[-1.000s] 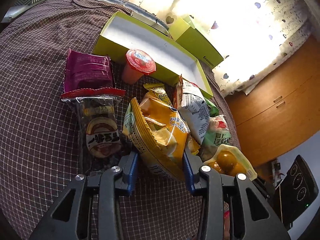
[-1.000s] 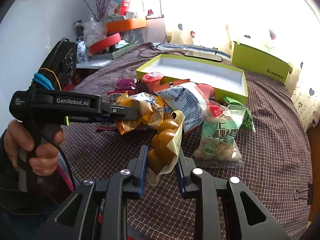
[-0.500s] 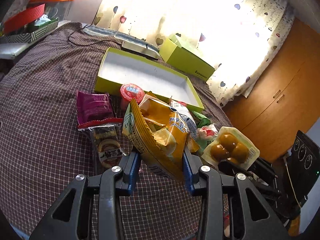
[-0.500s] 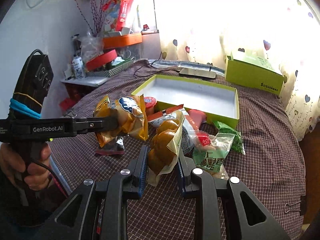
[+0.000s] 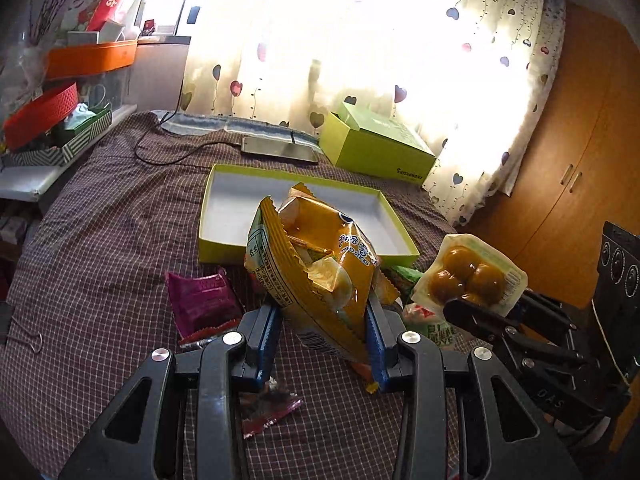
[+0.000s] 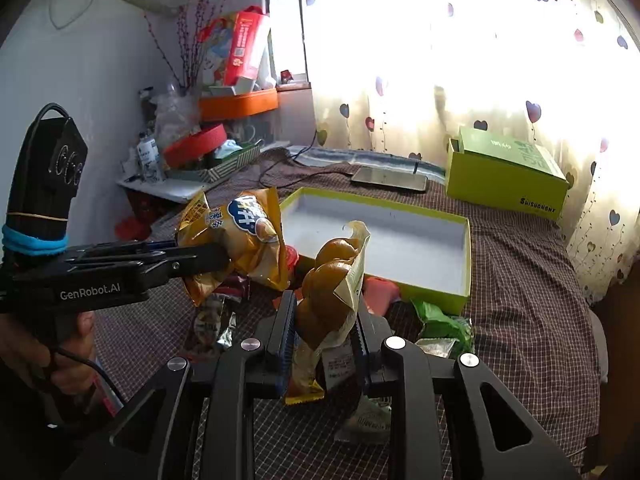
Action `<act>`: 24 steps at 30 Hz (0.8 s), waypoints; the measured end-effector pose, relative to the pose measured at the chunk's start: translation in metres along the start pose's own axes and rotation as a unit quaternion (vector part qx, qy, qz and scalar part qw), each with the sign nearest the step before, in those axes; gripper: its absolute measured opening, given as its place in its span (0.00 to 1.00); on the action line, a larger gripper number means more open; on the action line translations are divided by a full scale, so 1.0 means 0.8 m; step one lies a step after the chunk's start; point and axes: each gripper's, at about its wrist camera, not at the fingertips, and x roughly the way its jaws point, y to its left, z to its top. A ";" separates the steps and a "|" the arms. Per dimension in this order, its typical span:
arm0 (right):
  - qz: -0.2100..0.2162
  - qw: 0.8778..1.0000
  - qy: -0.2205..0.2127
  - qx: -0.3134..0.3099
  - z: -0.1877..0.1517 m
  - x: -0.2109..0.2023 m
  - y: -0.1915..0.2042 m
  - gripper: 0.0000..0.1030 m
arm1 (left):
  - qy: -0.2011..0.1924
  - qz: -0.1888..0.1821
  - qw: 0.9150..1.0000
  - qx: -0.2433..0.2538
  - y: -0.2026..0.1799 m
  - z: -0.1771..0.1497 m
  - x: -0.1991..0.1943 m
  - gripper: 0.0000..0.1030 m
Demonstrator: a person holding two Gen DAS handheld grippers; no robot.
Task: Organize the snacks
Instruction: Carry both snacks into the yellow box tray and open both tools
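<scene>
My left gripper [image 5: 322, 316] is shut on a yellow chip bag [image 5: 316, 264] and holds it above the checked tablecloth, in front of the open green tray box [image 5: 224, 216]. The bag also shows in the right wrist view [image 6: 240, 236]. My right gripper [image 6: 322, 316] is shut on a clear pack of brown buns [image 6: 330, 292], also lifted; the pack shows at the right of the left wrist view [image 5: 468, 276]. The tray box [image 6: 460, 256] lies just beyond both, with a white inside and nothing in it.
On the cloth lie a purple packet [image 5: 200, 304], a green packet [image 6: 440, 320], a red-lidded cup [image 6: 292, 258] and other wrappers. A closed green box [image 6: 504, 176] and a phone [image 6: 390, 179] lie behind the tray. Cluttered shelves stand at the left [image 6: 208, 148].
Both grippers have risen and tilted up with their snacks. The tray box now sits closer to the centre of both views and the snack pile has dropped lower.
</scene>
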 end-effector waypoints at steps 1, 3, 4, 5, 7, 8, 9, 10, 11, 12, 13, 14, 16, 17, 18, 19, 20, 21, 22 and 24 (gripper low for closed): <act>-0.001 1.000 -0.001 0.000 0.004 0.001 -0.002 0.23 | -0.001 0.001 1.000 0.002 0.000 0.004 0.001 0.38; -0.004 1.000 -0.003 -0.001 0.013 0.005 -0.006 0.23 | -0.003 0.002 1.000 0.007 -0.002 0.010 0.003 0.38; -0.004 1.000 -0.004 -0.001 0.018 0.006 -0.009 0.23 | -0.003 0.004 1.000 0.010 -0.002 0.014 0.005 0.38; -0.004 1.000 -0.005 -0.001 0.022 0.008 -0.011 0.23 | -0.004 0.004 1.000 0.013 -0.002 0.018 0.006 0.38; -0.005 1.000 -0.007 -0.003 0.030 0.012 -0.013 0.23 | -0.005 0.006 1.000 0.019 -0.004 0.026 0.009 0.38; -0.005 1.000 -0.008 -0.004 0.035 0.013 -0.015 0.23 | -0.007 0.008 1.000 0.022 -0.005 0.030 0.010 0.38; -0.005 1.000 -0.008 -0.005 0.039 0.016 -0.016 0.23 | -0.008 0.009 1.000 0.024 -0.005 0.034 0.012 0.38; -0.005 1.000 -0.008 -0.006 0.042 0.017 -0.017 0.23 | -0.009 0.009 1.000 0.026 -0.005 0.038 0.013 0.38; -0.005 1.000 -0.009 -0.007 0.046 0.020 -0.018 0.23 | -0.009 0.011 1.000 0.028 -0.005 0.042 0.015 0.38; -0.005 1.000 -0.010 -0.008 0.049 0.022 -0.019 0.23 | -0.010 0.013 0.999 0.029 -0.004 0.046 0.017 0.38; -0.006 1.000 -0.009 -0.009 0.052 0.025 -0.020 0.23 | -0.011 0.014 0.999 0.031 -0.004 0.049 0.019 0.38; -0.006 1.000 -0.009 -0.010 0.054 0.028 -0.020 0.23 | -0.010 0.015 0.999 0.032 -0.004 0.052 0.021 0.38; -0.005 1.000 -0.007 -0.011 0.058 0.033 -0.023 0.23 | -0.009 0.018 0.999 0.034 -0.002 0.058 0.026 0.38; -0.005 1.000 -0.007 -0.011 0.061 0.035 -0.024 0.23 | -0.009 0.019 0.999 0.035 -0.002 0.060 0.029 0.38; -0.004 1.000 -0.005 -0.011 0.062 0.038 -0.026 0.23 | -0.007 0.021 0.999 0.037 0.000 0.062 0.032 0.38; -0.004 1.000 -0.003 -0.010 0.065 0.042 -0.028 0.23 | -0.005 0.021 0.999 0.038 0.000 0.065 0.036 0.38; -0.004 1.000 -0.002 -0.010 0.067 0.046 -0.030 0.23 | -0.003 0.022 0.999 0.039 0.001 0.067 0.039 0.38; -0.003 1.000 0.000 -0.009 0.070 0.050 -0.033 0.23 | -0.001 0.023 0.999 0.040 0.002 0.069 0.043 0.38; -0.003 1.000 0.003 -0.008 0.071 0.054 -0.036 0.23 | 0.002 0.024 0.999 0.041 0.003 0.071 0.048 0.38; -0.003 1.000 0.010 -0.005 0.075 0.064 -0.042 0.23 | 0.009 0.023 0.999 0.043 0.006 0.075 0.057 0.38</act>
